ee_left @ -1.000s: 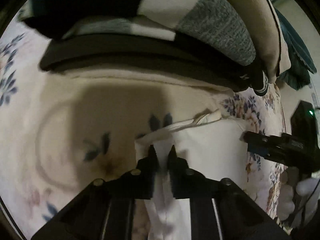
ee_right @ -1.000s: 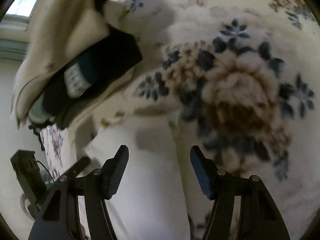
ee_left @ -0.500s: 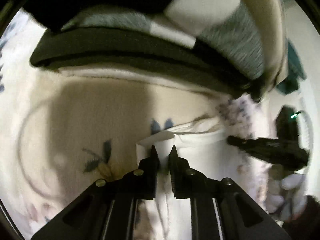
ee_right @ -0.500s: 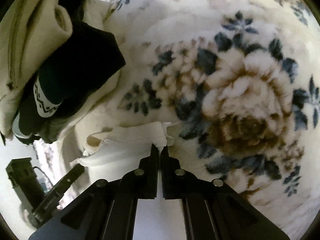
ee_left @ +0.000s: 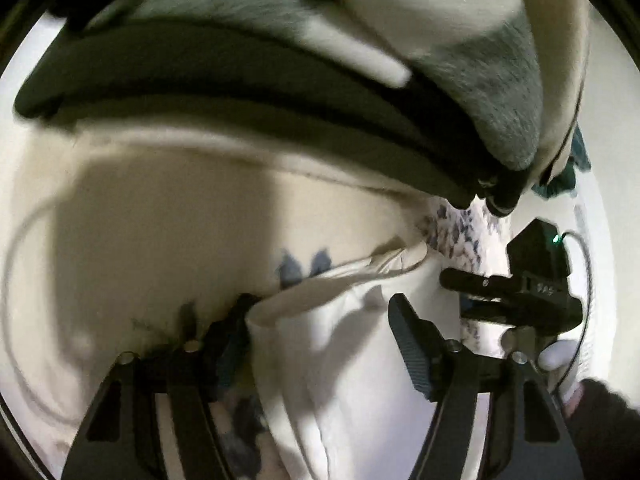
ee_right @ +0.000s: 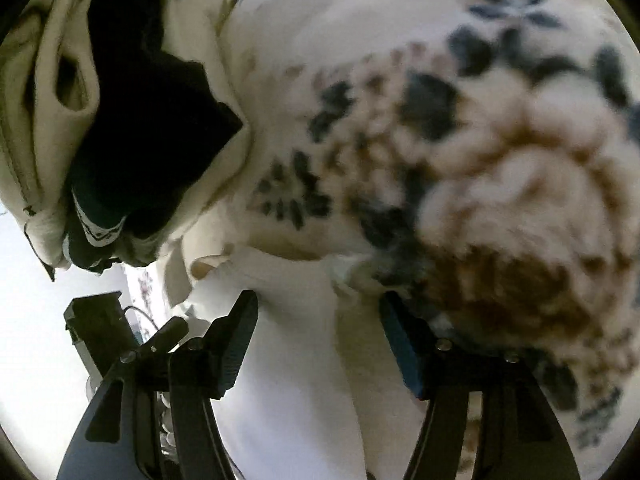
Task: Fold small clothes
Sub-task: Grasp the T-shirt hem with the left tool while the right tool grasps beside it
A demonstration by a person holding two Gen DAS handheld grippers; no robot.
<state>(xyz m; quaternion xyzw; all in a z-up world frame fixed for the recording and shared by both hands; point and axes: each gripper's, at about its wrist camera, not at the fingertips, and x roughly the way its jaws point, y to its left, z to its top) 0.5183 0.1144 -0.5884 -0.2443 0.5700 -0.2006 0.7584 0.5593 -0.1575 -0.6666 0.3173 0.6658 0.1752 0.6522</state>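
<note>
Here both gripper jaws are opening over the white garment — piled clothes just beyond.

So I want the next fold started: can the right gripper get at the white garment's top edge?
Probably yes: the right gripper is opening right over the white garment, nothing lying between its fingers and that edge.

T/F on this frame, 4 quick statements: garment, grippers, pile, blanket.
1. The white garment lies on a floral blanket. True.
2. The right gripper is clamped on the garment. False: its jaws are opening, spread over the cloth, pads off it.
3. A pile of clothes sits beyond the garment. True.
4. The left gripper is shut. False: its jaws are opening, with the garment's edge between them.
</note>
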